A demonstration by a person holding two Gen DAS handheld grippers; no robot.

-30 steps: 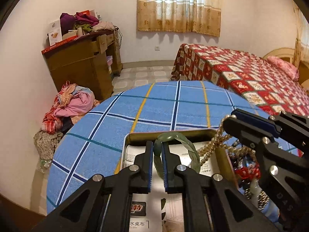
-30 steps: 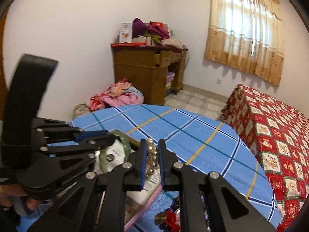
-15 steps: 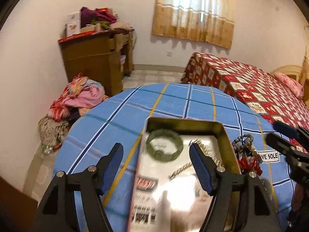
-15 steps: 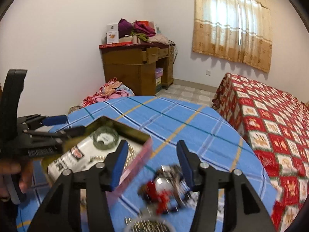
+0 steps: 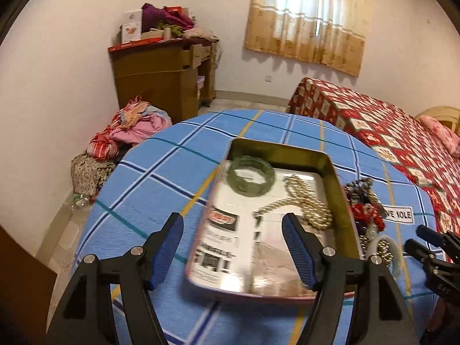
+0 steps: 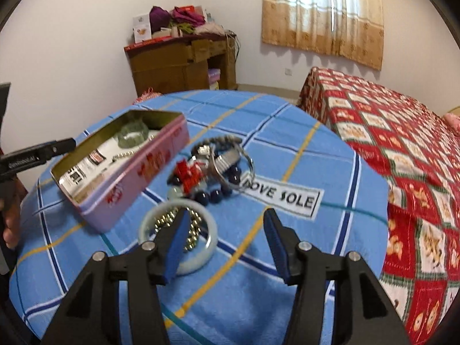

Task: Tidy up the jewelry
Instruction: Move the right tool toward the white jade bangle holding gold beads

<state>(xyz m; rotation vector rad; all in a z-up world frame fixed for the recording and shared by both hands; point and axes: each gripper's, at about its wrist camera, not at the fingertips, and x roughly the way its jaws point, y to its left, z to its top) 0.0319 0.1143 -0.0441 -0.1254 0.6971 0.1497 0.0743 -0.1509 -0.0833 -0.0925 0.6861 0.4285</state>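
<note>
An open pink tin (image 5: 343, 218) (image 6: 129, 184) lies on the blue checked table. Inside it lie a green bangle (image 5: 250, 175) (image 6: 132, 134) and a gold bead necklace (image 5: 304, 201). My left gripper (image 5: 233, 247) is open and empty, raised over the tin's near end. To the tin's right lies a heap of jewelry (image 6: 207, 169) (image 5: 363, 204) with red and dark beads, and a pale bangle (image 6: 178, 240) around gold beads. My right gripper (image 6: 227, 244) is open and empty above the pale bangle, its left finger (image 6: 179, 238) in front of it.
The round table (image 6: 287, 302) has a cloth labelled "LOVE SOLE" (image 6: 280, 198). A bed with a red patterned cover (image 6: 402, 143) stands to the right. A wooden desk (image 5: 161, 72) and a pile of clothes (image 5: 126, 135) are on the floor behind.
Both grippers opened and let go: the green bangle and gold necklace now lie in the tin. Both grippers then drew back and up, the right one swinging over the pale bangle.
</note>
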